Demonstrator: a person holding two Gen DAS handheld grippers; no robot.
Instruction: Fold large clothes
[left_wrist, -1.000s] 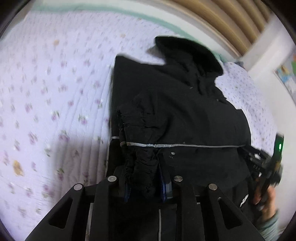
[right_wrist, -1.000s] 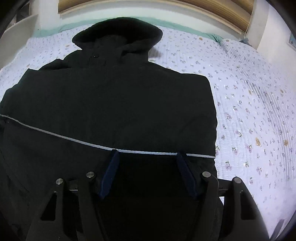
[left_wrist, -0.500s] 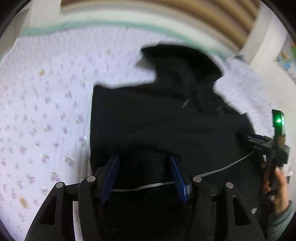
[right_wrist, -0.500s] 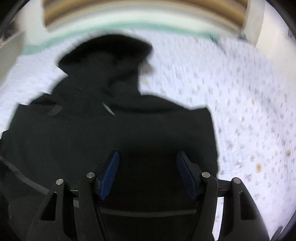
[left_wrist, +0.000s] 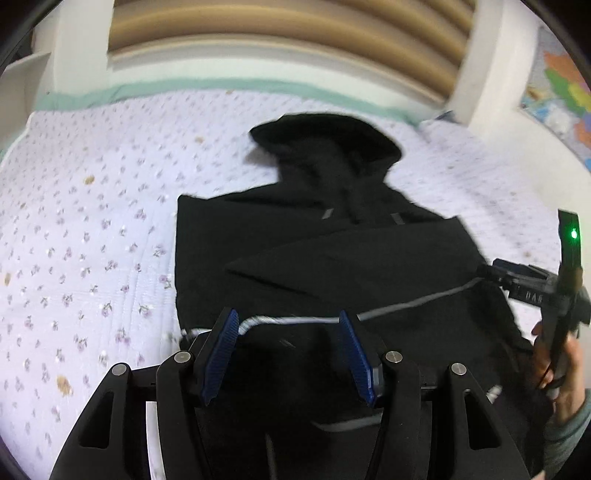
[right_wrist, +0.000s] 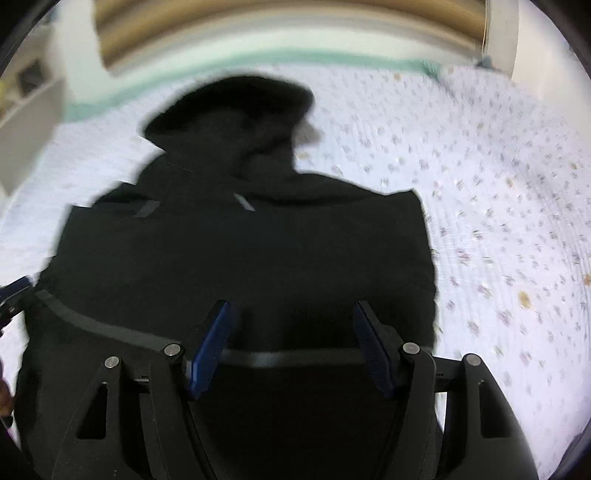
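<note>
Black hooded coat (left_wrist: 332, 236) lies flat on the bed (left_wrist: 92, 229), hood (left_wrist: 325, 136) toward the headboard, sides already folded inward, a flap lying diagonally across the middle. Left gripper (left_wrist: 286, 354) hovers over the near hem with jaws apart, nothing pinched; the reflective stripe (left_wrist: 295, 319) runs between its blue pads. Right gripper (right_wrist: 291, 347) likewise spread wide over the coat's right half, empty.

Risks: both grippers sit low over loose dark fabric, so closing now could catch just the top layer and peel the sleeve fold open instead of lifting the whole hem. Uneven grabs left versus right would skew the fold. Thick padding may spring back or slide on the quilted cover. Right view is motion-blurred, so I can't be sure how close its pads are to the cloth.
</note>
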